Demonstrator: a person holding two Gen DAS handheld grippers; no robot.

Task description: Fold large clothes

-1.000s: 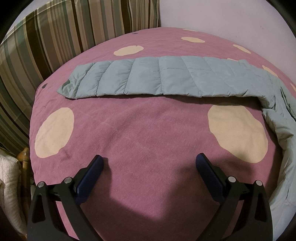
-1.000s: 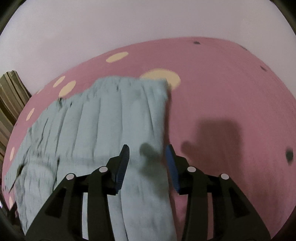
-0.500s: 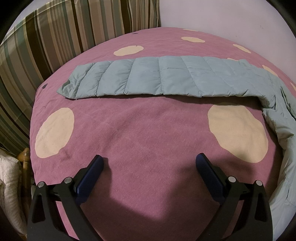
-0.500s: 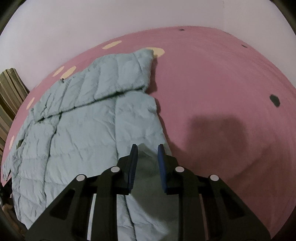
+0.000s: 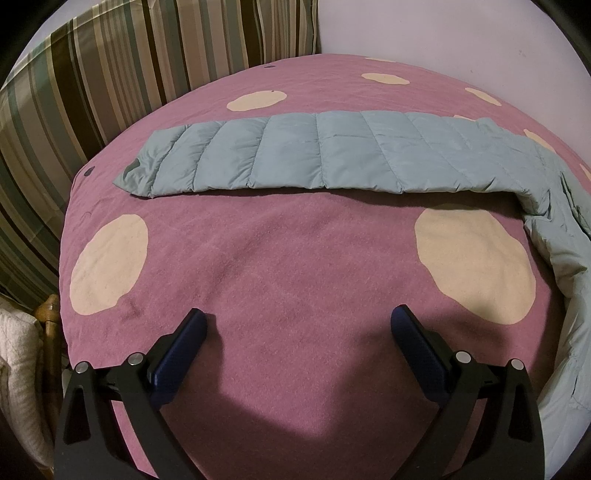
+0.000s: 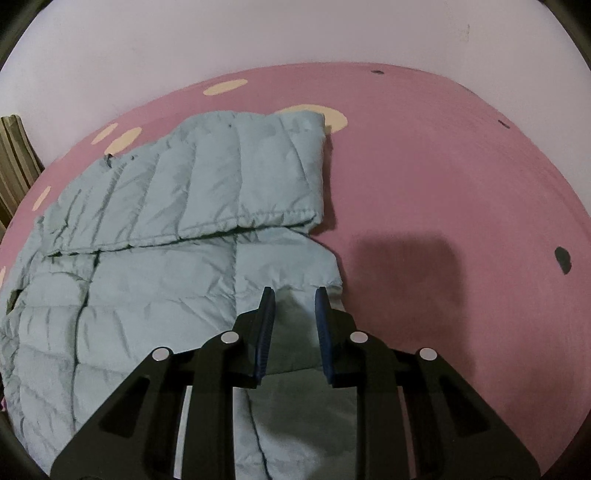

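Jacket (image 6: 155, 280) edge meets bare blanket (image 6: 443, 184) rightward.

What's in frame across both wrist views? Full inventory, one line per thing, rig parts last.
jacket: one, pale blue, quilted; body on the bed, near sleeve folded across it, other sleeve stretched out flat
bedspread: one, pink with cream spots, covering the bed
striped cushion: one, brown, green and cream, at the bed's far left edge
wall: plain pale, behind the bed
white quilted fabric: one piece, on a wooden frame, left wrist view's lower left
left gripper: black, blue fingers wide apart, over bare bedspread
right gripper: black, blue fingers narrow, jacket edge between them
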